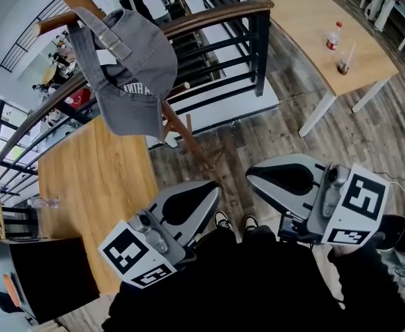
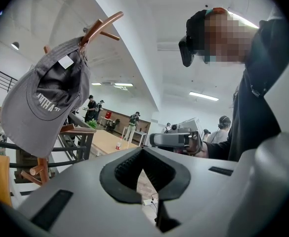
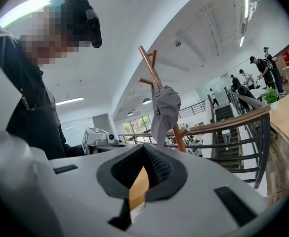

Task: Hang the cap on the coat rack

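Holding both tools low in front of the body, the person has the left gripper with its jaws brought together, the black pads meeting at the tip and nothing caught between them in the left gripper view. The right gripper beside it is likewise closed and empty, with its pads meeting in its own view. The two point roughly level and stand near each other without touching. Just below them in the head view are the toes of the person's shoes on the dark plank floor. Beyond the gripper tips rises the slanting wooden pole of the coat rack. On one of its upper pegs hangs the grey cap, brim downward, well apart from both grippers. To the left of the rack lies a light wooden table. Behind the rack runs a railing with a wooden handrail and black bars. Farther off on the right stands another pale table bearing a bottle and a cup.
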Available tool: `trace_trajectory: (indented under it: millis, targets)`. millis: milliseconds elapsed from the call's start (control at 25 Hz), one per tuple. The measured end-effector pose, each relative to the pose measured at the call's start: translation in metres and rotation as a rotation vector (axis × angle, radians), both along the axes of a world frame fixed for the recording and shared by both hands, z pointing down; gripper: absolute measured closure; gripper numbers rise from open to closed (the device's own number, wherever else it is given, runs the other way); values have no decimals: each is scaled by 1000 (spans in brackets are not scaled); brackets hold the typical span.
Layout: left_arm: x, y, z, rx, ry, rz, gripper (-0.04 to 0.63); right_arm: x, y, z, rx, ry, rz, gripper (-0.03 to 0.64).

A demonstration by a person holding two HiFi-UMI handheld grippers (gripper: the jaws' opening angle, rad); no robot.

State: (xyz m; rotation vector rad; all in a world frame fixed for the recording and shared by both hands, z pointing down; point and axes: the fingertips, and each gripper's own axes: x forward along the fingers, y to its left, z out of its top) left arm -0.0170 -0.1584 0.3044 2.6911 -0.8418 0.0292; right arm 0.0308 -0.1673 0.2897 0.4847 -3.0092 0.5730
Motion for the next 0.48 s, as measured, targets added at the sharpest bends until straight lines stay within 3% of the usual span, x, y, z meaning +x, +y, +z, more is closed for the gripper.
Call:
trace_trajectory:
  millis: [480]
  targets:
    - [-11, 0, -1, 13, 14, -3, 595, -14, 2, 4, -14, 11, 6, 600]
